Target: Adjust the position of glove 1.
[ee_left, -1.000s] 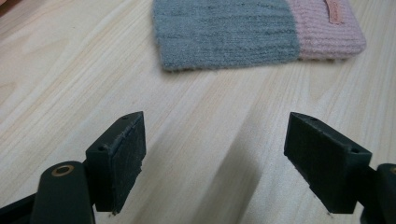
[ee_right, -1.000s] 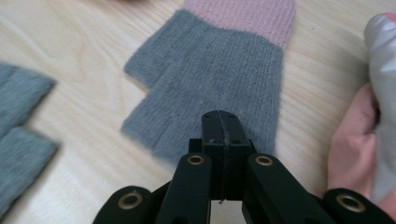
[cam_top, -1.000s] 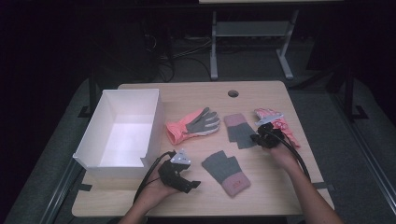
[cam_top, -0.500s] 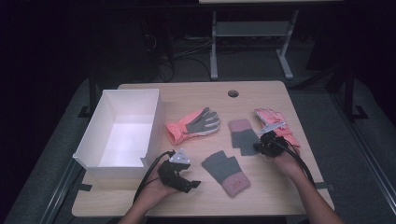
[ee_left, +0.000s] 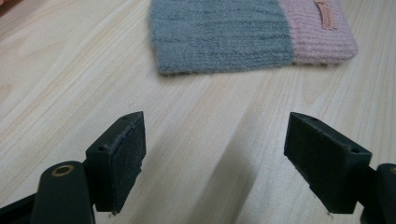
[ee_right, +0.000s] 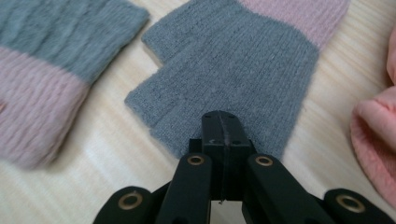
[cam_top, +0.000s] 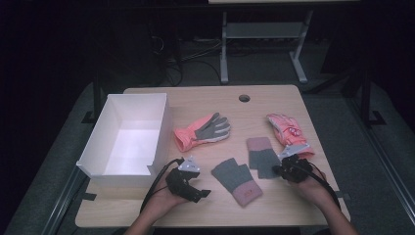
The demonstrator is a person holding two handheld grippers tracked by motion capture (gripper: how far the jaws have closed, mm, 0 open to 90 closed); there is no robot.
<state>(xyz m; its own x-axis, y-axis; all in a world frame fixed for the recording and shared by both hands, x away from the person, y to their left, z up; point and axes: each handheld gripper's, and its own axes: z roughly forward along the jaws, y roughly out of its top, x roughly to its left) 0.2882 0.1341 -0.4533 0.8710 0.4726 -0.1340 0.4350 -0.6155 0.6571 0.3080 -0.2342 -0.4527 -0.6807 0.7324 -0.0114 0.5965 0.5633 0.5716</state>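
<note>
On the desk [cam_top: 205,100], the right gripper [cam_top: 280,170] had slid back toward the person since a second earlier, and the grey and pink knit mitten [cam_top: 262,155] had come along with it, away from the pink glove [cam_top: 286,131] at the right edge. Its jaws were pressed fully together over the mitten's near grey edge [ee_right: 224,74]; whether they pinched the cloth or merely pressed on it could not be told. The drag suggested the mitten was being brought up to its partner, the second mitten [cam_top: 237,180], lying just beside it. The left gripper [cam_top: 199,194] rested near that partner with jaws spread wide and empty. The white box [cam_top: 93,152] stood at the left, with the coral and grey glove [cam_top: 203,131] beside it.
</note>
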